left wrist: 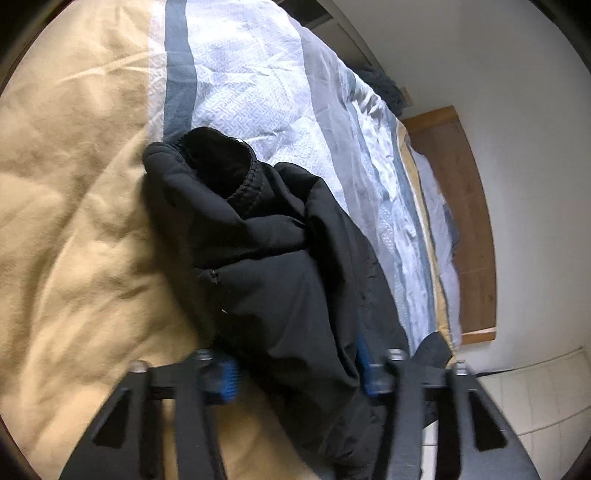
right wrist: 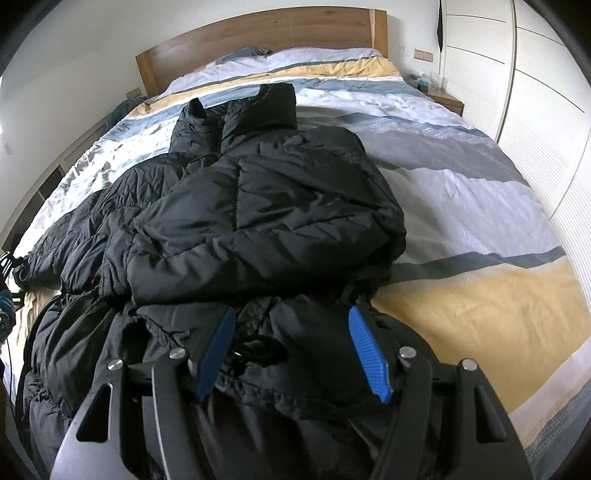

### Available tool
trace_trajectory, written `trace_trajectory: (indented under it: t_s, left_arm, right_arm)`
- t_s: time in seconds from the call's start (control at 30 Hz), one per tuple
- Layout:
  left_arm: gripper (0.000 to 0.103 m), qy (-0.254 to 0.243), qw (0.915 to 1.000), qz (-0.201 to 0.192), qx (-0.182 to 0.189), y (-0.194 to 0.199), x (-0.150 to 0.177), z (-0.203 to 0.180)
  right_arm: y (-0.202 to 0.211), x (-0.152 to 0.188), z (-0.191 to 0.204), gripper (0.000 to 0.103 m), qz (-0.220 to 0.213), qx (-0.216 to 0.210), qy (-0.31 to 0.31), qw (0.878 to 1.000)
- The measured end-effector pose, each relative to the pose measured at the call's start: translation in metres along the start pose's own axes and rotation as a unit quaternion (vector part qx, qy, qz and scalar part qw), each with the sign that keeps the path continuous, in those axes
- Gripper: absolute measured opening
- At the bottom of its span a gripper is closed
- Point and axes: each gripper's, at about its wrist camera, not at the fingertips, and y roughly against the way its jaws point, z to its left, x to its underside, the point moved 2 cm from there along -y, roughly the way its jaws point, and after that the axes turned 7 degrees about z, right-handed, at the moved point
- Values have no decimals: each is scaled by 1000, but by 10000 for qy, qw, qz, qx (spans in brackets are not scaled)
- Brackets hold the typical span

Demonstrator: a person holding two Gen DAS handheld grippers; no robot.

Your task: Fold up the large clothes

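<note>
A large black puffer jacket [right wrist: 258, 206] lies on the striped bed cover [right wrist: 461, 192], its collar toward the headboard and one side folded over the middle. My right gripper [right wrist: 291, 321] is open, its blue pads either side of the jacket's hem with a drawcord between them. In the left wrist view a black sleeve [left wrist: 258, 251] with an open cuff [left wrist: 218, 166] lies on the yellow part of the cover. My left gripper [left wrist: 295, 369] is open, with sleeve fabric lying between its blue pads [left wrist: 225, 380].
A wooden headboard [right wrist: 258, 33] stands at the far end of the bed. White wardrobe doors [right wrist: 535, 92] line the right side, with a small nightstand [right wrist: 443, 98] beside them. A dark garment [left wrist: 384, 85] lies at the bed's far edge. White wall [left wrist: 517, 110] and pale floor lie beyond.
</note>
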Motion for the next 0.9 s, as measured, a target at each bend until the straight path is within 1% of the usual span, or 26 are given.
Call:
trace_trajectory:
  t_s: [0.03, 0.07, 0.1, 0.2, 0.27, 0.4, 0.6, 0.7, 0.83, 0.9]
  left_arm:
    - [32, 14, 10000, 15, 13, -1, -1, 1]
    - [23, 11, 10000, 29, 10, -1, 0, 1]
    - [17, -18, 10000, 27, -19, -1, -1, 0]
    - [11, -278, 9995, -53, -128, 2, 4, -10]
    - [9, -447, 9988, -96, -183, 2, 5, -19]
    - [7, -722, 9972, -154, -144, 8, 12, -34]
    - [7, -1113, 9936, -165, 63, 23, 30, -63]
    - [6, -1356, 9906, -149, 136, 29, 43, -80]
    - [6, -1819, 9830, -90, 250, 35, 66, -116]
    - [6, -2063, 9779, -31, 336, 38, 82, -137]
  right_arm:
    - [0, 0, -1, 63, 1, 11, 3, 10000]
    - [0, 0, -2, 63, 1, 17, -6, 10000]
    - [0, 0, -3, 63, -3, 14, -25, 10000]
    - [1, -1, -5, 63, -14, 1, -45, 10000]
    - [2, -1, -5, 63, -16, -16, -36, 10000]
    - [8, 1, -5, 63, -60, -39, 11, 10000]
    - [23, 3, -11, 63, -169, -89, -51, 9998]
    - [32, 5, -16, 63, -237, -112, -85, 9996]
    - [44, 9, -25, 63, -322, -125, -141, 9993]
    - [52, 11, -33, 63, -387, -139, -196, 9990]
